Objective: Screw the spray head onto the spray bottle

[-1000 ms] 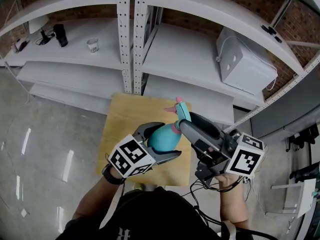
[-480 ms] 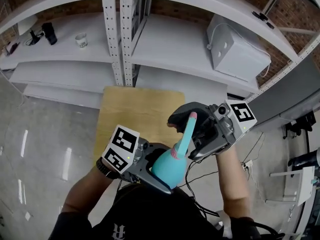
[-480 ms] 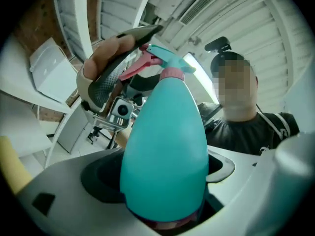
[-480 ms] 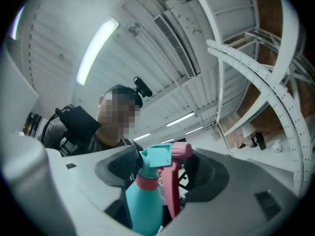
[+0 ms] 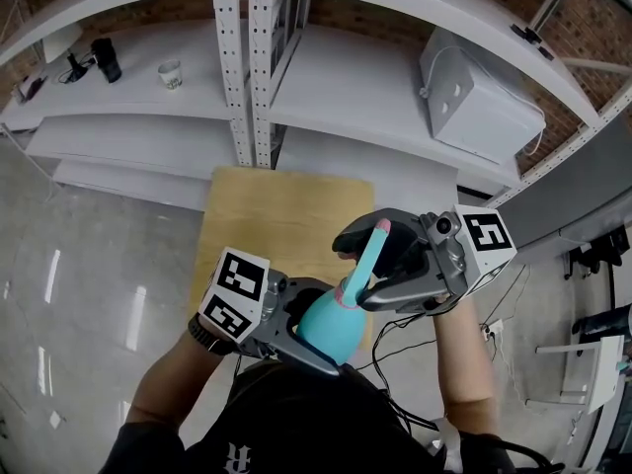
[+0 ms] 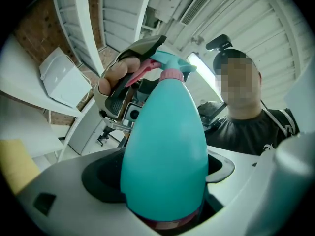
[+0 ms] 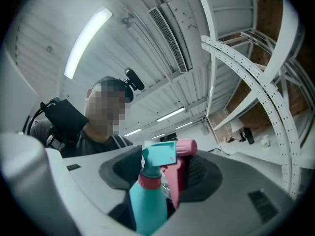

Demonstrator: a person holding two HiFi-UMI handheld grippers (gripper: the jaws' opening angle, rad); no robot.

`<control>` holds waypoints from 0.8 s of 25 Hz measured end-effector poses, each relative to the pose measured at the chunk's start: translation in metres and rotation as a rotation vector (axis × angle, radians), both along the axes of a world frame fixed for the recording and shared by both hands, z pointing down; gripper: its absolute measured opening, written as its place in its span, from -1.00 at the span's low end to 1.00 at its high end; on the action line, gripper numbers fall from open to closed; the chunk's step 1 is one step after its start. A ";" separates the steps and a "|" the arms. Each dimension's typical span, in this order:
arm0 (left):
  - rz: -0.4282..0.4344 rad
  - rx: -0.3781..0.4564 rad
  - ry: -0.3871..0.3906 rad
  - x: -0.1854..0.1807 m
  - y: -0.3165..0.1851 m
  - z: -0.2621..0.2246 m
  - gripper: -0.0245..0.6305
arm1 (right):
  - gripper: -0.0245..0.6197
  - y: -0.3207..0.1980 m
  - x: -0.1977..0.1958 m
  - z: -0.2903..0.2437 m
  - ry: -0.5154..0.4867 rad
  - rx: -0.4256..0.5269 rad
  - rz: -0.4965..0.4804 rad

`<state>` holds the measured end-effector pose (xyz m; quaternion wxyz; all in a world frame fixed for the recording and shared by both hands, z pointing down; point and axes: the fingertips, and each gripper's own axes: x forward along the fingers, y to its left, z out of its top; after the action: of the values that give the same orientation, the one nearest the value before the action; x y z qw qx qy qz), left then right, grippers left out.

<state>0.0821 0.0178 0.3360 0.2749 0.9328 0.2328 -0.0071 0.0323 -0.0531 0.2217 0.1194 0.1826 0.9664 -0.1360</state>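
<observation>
Room: white metal shelving (image 5: 259, 67) is seen against a brick wall (image 5: 355, 16), above a grey floor (image 5: 89, 265); a small wooden table (image 5: 286, 215) is set just in front of it.
Shelves: a white box (image 5: 479, 107) is kept at the far right, a cup (image 5: 171, 72) at the far left.
Spray bottle (image 5: 331, 326): the teal body is held in the air over the table's near edge, close to the person (image 5: 286, 433), with its neck tilted toward the far right.
Spray head (image 5: 373, 250): it is seated on the bottle's neck above a pink collar, with the pink nozzle tip farthest away.
Left gripper (image 5: 314, 326): it is clamped round the bottle's wide body.
Right gripper (image 5: 355, 270): the jaws have just been closing; the spray head is caught between the pads, front and back.
</observation>
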 end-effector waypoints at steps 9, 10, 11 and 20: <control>-0.024 0.008 -0.023 -0.005 0.003 0.004 0.41 | -0.20 0.005 -0.004 0.002 -0.017 0.009 -0.005; -0.031 0.013 -0.018 -0.007 0.004 0.004 0.42 | -0.20 0.008 -0.005 0.001 -0.028 0.022 -0.006; -0.040 0.016 -0.006 -0.009 0.004 0.001 0.42 | -0.20 0.010 -0.004 -0.003 -0.042 0.038 -0.001; -0.133 -0.015 0.128 -0.039 0.005 -0.008 0.39 | -0.20 -0.012 0.002 -0.018 -0.145 -0.071 0.185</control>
<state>0.0431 0.0223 0.3283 0.2651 0.9418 0.1876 -0.0865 0.0339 -0.0649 0.2040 0.2072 0.0975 0.9626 -0.1447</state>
